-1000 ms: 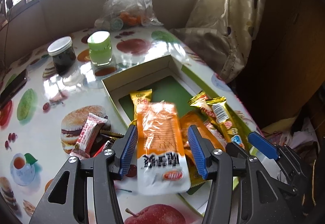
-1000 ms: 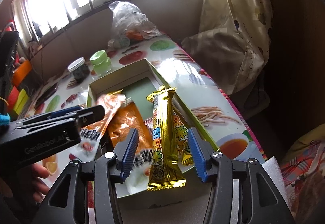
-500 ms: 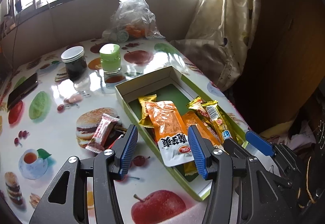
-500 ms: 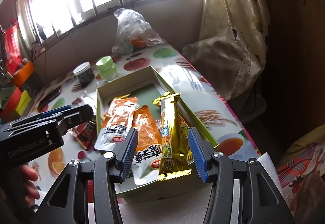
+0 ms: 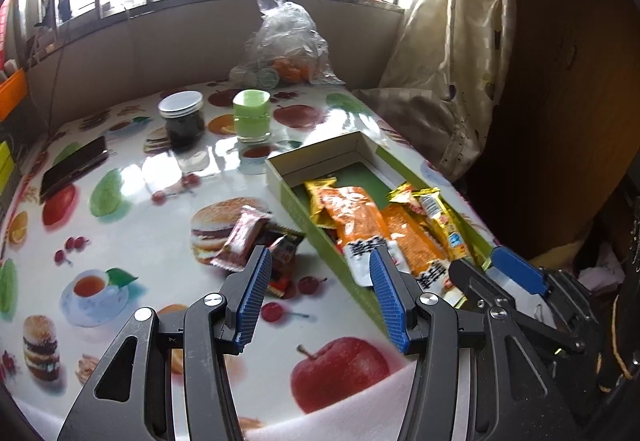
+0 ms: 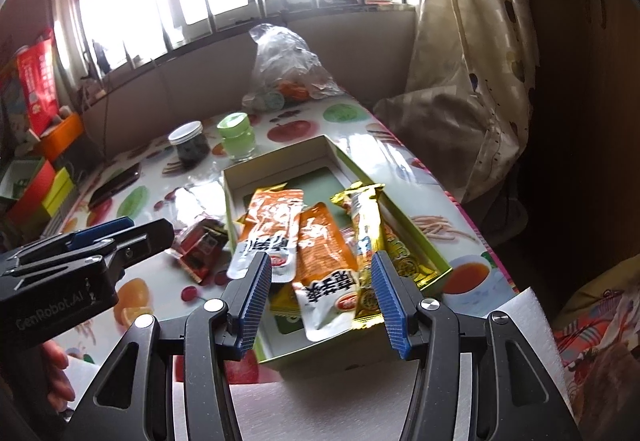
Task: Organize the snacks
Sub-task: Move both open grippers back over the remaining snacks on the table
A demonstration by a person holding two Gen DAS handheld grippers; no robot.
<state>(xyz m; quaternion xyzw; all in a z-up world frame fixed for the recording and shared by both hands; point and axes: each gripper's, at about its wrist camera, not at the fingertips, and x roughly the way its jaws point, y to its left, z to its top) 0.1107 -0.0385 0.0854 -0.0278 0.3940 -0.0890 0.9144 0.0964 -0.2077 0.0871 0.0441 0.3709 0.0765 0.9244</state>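
Note:
A shallow green box (image 5: pixel 298 207) (image 6: pixel 230 201) lies on the fruit-print table and holds orange snack packs (image 5: pixel 354 215) (image 6: pixel 270 225) and gold snack bars (image 5: pixel 442 223) (image 6: pixel 366 229). A pink snack packet (image 5: pixel 240 237) and a dark red packet (image 5: pixel 286 257) (image 6: pixel 200 247) lie on the table left of the box. My left gripper (image 5: pixel 320 295) is open and empty above the table, just left of the box. My right gripper (image 6: pixel 322 293) is open and empty over the box's near end.
A dark jar (image 5: pixel 182 117) and a green-lidded jar (image 5: pixel 252 115) stand behind the box. A clear plastic bag (image 5: pixel 286 45) sits at the far edge. A dark phone (image 5: pixel 74 167) lies at the left. A curtain (image 5: pixel 452 53) hangs on the right.
The orange pack that was between my left fingers now lies in the box. My left gripper has pulled back and to the left. The right gripper pulled back a little.

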